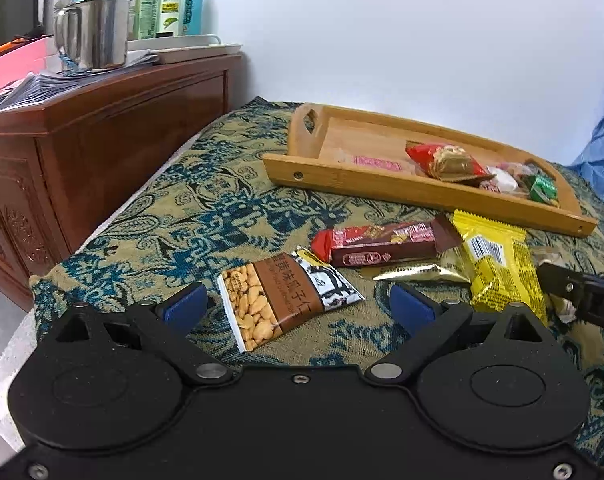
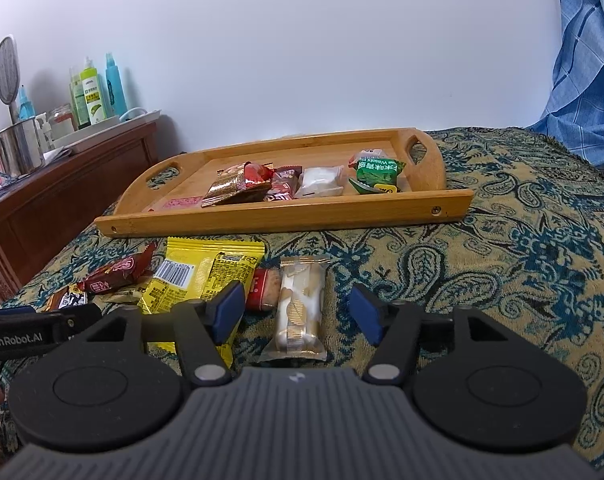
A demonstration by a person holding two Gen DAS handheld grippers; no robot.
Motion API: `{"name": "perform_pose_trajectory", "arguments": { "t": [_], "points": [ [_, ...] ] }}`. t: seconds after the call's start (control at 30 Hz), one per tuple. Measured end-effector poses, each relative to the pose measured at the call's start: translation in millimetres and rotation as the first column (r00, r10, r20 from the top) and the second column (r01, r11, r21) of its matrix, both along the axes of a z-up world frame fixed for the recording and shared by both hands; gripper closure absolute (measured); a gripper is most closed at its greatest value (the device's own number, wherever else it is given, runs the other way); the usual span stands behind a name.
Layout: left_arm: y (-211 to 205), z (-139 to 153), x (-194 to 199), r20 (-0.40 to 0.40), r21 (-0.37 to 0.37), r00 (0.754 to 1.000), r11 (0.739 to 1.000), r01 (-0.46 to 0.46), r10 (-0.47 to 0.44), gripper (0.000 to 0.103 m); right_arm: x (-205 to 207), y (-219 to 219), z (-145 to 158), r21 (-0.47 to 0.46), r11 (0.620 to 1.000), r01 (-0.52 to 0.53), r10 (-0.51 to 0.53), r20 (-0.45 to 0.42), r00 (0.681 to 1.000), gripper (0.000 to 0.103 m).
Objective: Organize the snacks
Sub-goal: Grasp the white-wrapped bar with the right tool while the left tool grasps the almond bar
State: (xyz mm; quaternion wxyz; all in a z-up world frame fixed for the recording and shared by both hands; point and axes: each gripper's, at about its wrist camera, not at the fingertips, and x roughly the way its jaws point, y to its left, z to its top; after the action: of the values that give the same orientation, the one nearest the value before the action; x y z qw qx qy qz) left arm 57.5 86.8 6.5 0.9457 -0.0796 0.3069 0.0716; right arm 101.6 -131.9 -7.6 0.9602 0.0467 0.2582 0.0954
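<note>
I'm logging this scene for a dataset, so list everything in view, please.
Wooden tray: one, tan, on the cloth, holding several snack packets.
Loose snack packets: about six, in front of the tray, among them a nut packet, brown bar, yellow packet and clear pastry packet.
Patterned cloth: one, teal and tan.
Wooden cabinet: one, reddish, left.
Steel mug: one, on the cabinet.
Bottles: several, green and blue, on the cabinet.
Left gripper: black, jaws open.
Right gripper: black, jaws open.
</note>
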Motion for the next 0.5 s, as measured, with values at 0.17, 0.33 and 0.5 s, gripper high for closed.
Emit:
{"name": "perform_pose_trajectory", "arguments": {
  "t": [0.17,0.33,0.5],
  "points": [
    [6.0,2.3,0.0,0.023,-0.022,0.999,0.999,-0.028,0.029,0.005,1.0,-0.6,-0.6,0.007,1.0,0.007,-0.007,-0.002,1.0,0.029],
    [7.7,-2.0,7.6,-0.024,-0.037,0.999,0.999,-0.027,0.026,0.022,1.2,0.0,-1.1,0.01,1.0,0.006,-0.006,-0.004,1.0,0.029],
    [0.3,-1.4,5.4,-0.012,0.008,1.0,1.0,-0.019,0.019,0.035,1.2,1.3,-0.5,0.011,1.0,-0.014,0.014,-0.012,1.0,0.033]
  ]
}}
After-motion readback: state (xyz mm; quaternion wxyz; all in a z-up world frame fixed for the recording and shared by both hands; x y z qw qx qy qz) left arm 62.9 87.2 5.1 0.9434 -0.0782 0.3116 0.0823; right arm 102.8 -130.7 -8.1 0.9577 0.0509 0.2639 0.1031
